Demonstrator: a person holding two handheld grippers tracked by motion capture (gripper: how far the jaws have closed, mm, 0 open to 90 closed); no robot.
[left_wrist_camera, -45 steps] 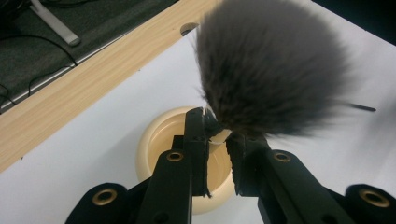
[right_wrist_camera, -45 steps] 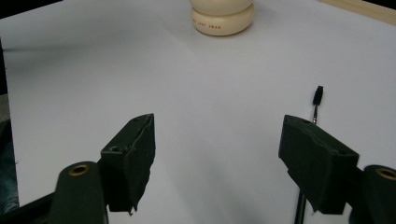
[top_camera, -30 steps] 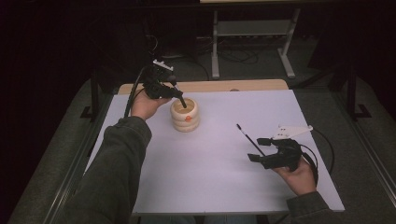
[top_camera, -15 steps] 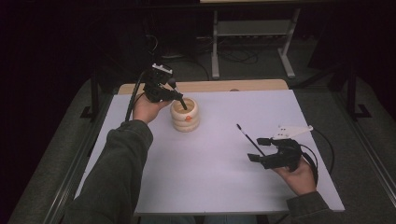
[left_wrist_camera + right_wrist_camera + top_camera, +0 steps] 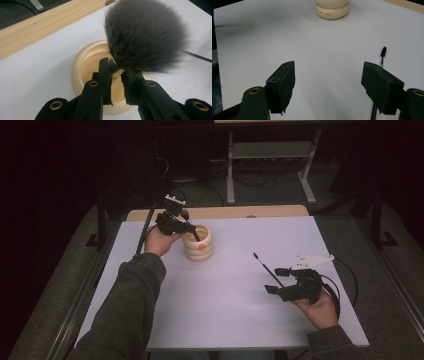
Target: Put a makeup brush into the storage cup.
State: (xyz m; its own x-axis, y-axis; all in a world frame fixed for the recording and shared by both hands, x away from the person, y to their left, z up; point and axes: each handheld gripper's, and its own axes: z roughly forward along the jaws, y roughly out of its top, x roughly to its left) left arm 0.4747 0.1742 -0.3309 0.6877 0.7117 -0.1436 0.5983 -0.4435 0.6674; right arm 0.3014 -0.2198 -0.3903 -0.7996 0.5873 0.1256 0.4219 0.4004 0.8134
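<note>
A cream ribbed pot (image 5: 198, 245) stands at the back left of the white table (image 5: 225, 315). My left gripper (image 5: 191, 230) sits at its rim, shut on a makeup brush. In the left gripper view the jaws pinch the brush's base (image 5: 115, 72), and its big fluffy grey head (image 5: 145, 35) hangs over the pot's mouth (image 5: 83, 63). My right gripper (image 5: 276, 280) rests at the front right, open with nothing between its jaws (image 5: 329, 82). A thin black brush (image 5: 264, 266) lies on the table beside it, its tip (image 5: 383, 53) just past the right jaw.
A pale wooden strip (image 5: 240, 212) runs along the table's far edge. Behind it on the dark floor stands a metal frame (image 5: 270, 150) with cables. The pot's base (image 5: 332, 10) is straight ahead of the right gripper, across bare white table.
My left gripper has sunk a little toward the pot with the fluffy brush still in it. The right gripper has stayed where it was.
</note>
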